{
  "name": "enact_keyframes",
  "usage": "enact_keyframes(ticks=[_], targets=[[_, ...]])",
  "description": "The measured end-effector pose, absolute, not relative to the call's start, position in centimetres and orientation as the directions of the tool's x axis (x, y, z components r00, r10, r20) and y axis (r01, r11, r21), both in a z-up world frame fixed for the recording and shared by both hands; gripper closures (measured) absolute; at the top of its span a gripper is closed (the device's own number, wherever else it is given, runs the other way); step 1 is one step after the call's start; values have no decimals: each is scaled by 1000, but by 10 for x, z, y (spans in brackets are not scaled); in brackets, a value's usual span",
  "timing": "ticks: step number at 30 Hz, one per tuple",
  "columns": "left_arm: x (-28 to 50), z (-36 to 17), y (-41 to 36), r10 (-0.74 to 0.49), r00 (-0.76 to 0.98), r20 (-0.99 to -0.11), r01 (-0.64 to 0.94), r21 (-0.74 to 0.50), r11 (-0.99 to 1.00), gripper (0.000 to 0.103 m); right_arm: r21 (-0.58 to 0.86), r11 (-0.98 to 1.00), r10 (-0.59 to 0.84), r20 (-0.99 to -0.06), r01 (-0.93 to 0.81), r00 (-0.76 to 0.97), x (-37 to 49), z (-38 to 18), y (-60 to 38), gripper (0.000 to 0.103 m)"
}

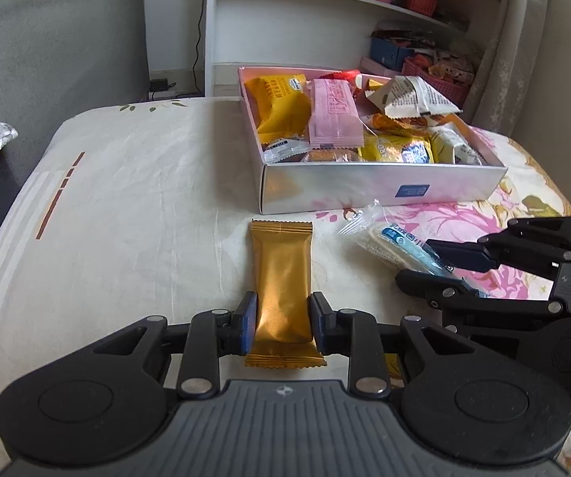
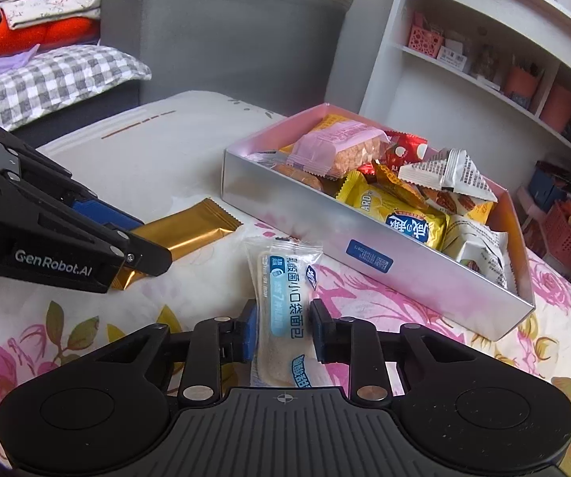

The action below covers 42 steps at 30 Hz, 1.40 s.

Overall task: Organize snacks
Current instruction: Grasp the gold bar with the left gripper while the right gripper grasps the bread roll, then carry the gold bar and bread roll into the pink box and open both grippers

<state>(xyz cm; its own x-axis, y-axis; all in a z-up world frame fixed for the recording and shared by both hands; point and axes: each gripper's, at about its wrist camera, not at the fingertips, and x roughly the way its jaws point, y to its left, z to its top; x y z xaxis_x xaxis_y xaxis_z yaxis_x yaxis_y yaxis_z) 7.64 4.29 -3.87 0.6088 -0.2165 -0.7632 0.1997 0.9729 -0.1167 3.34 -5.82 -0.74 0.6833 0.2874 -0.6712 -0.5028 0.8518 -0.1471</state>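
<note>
A gold snack bar (image 1: 282,278) lies on the cloth-covered table in front of the box, and my left gripper (image 1: 283,320) is shut on its near end. The same bar (image 2: 190,230) shows in the right wrist view, pinched by the left gripper (image 2: 142,246). My right gripper (image 2: 283,332) is shut on a clear bread packet with blue print (image 2: 281,302); the packet (image 1: 397,244) and right gripper (image 1: 424,262) sit right of the gold bar. The silver-walled box (image 1: 381,187), also seen as the box (image 2: 404,274), holds several snack packets.
A grey sofa (image 2: 222,35) with a checked pillow (image 2: 51,79) stands behind the table. White shelves (image 1: 325,0) with pink baskets rise beyond the box. The tablecloth is plain cream (image 1: 134,183) on the left and floral (image 2: 385,318) on the right.
</note>
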Motion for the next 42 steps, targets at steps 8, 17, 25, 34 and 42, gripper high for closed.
enact_keyframes(ticks=[8,17,25,34,42], targets=[[72,-23,57,-239,634,-736,184,-157,970,77,-52,893,304,-665,-448,683,30,9,-76,89],[72,-11,59,-239,656,-716,145,-191,971,77,70,910,353,-649,-409,674,31,26,-98,103],[69,-2,54,-246,672,-699,120,-224,967,77,181,911,393,-658,-371,643,38,27,-119,90],[70,-8,41,-221,652,-726,101,-206,973,77,192,899,407,-700,-394,586,45,13,-105,48],[69,-3,40,-238,640,-730,78,-246,966,77,19,889,312,-755,-457,577,41,-7,-70,68]])
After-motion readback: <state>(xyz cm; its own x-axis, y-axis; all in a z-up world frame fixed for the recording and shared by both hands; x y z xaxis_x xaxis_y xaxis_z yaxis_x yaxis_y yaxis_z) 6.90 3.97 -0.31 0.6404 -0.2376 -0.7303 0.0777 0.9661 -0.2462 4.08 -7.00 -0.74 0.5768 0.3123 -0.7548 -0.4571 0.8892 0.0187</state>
